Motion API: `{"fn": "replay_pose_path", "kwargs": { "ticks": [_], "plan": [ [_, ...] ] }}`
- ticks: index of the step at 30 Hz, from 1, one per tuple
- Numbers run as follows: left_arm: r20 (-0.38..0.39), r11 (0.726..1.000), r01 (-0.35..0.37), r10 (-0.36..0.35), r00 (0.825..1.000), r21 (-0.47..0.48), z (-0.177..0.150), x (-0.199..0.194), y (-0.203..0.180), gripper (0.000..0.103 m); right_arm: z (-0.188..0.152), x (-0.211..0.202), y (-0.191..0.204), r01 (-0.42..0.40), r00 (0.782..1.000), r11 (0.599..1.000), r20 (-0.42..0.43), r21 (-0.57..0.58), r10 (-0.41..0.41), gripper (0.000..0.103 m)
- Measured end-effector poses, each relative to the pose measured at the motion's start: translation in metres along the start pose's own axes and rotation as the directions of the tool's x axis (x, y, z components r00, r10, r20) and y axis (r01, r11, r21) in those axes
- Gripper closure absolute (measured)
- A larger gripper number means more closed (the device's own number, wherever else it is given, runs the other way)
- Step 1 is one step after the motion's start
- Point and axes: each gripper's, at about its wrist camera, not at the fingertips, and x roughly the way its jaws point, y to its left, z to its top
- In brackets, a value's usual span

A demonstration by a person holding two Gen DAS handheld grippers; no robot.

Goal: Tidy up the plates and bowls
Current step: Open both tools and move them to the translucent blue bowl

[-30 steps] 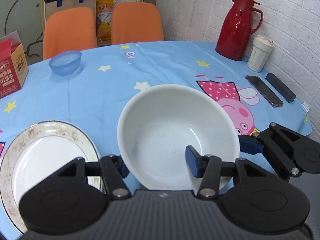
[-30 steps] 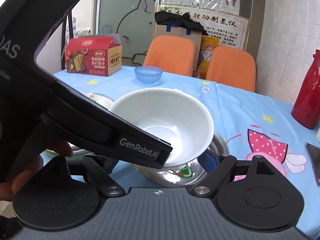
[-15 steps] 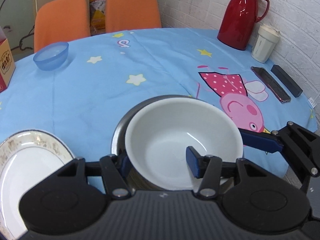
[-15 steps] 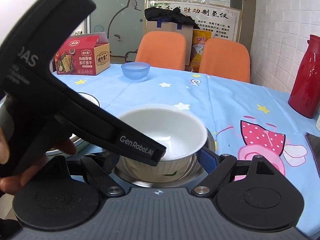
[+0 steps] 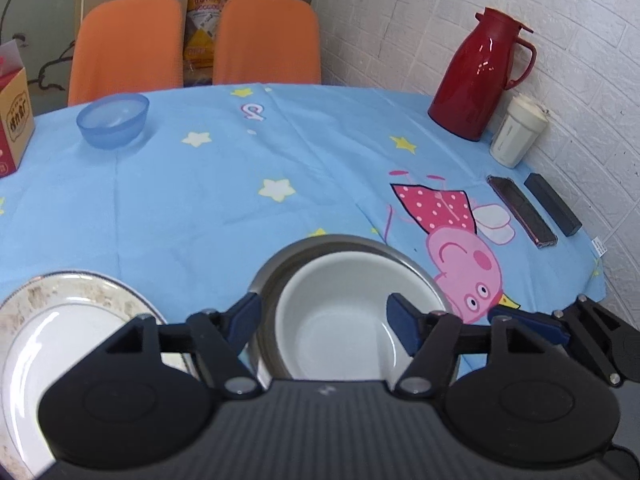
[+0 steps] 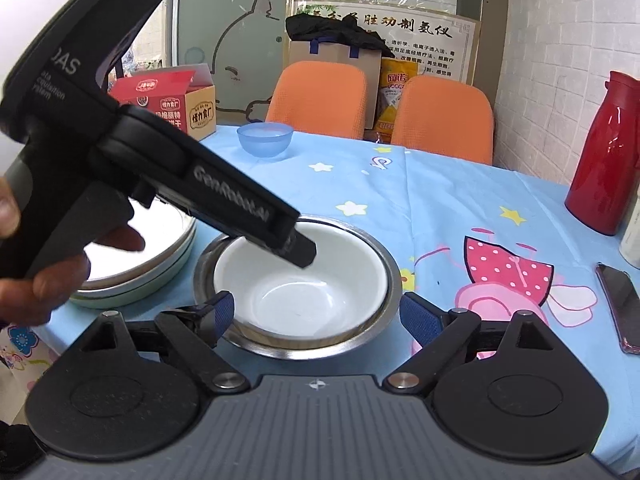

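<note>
A white bowl [image 5: 340, 320] [image 6: 304, 280] sits nested inside a steel bowl [image 5: 280, 264] [image 6: 388, 280] near the table's front edge. My left gripper [image 5: 324, 320] is open above the white bowl, its fingers apart from the rim; its body shows in the right wrist view [image 6: 224, 196]. My right gripper [image 6: 316, 312] is open, with the steel bowl between its fingers. A white plate with a speckled rim [image 5: 60, 320] lies to the left, on a stack of plates [image 6: 132, 276]. A small blue bowl [image 5: 113, 120] [image 6: 265, 140] stands at the far side.
A red thermos [image 5: 476, 72], a white cup [image 5: 516, 132], a phone [image 5: 520, 212] and a black bar [image 5: 552, 210] lie along the right by the brick wall. A red carton [image 6: 172, 100] is far left. Two orange chairs [image 5: 192, 44] stand behind the table.
My left gripper lowered the white bowl into the steel bowl, let go of it and drew back. My right gripper stayed beside the steel bowl.
</note>
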Motion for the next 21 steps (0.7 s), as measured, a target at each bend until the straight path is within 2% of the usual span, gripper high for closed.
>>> {"fn": "replay_pose_path", "kwargs": {
  "ticks": [5,10,16,21],
  "plan": [
    [0.052,0.999,-0.044,0.044,0.998,-0.011,0.010,-0.012,0.014,0.032,0.004,-0.018,-0.003,-0.021,0.999,1.000,0.038,0.006,0.021,0.000],
    [0.068,0.992,-0.124,0.126,0.990,-0.033,0.019,-0.019,0.040,0.032,0.021,-0.007,-0.008,-0.016,0.999,0.999,0.047,-0.028,0.017,0.000],
    [0.075,0.969,-0.230,0.237,0.969,-0.086,0.031,-0.032,0.093,0.032,0.056,0.019,-0.017,-0.005,0.998,0.994,0.063,-0.113,0.012,0.000],
    [0.066,0.943,-0.313,0.321,0.945,-0.113,0.044,-0.030,0.133,0.032,0.085,0.053,-0.023,-0.062,0.996,0.992,0.053,-0.108,0.068,0.000]
  ]
}}
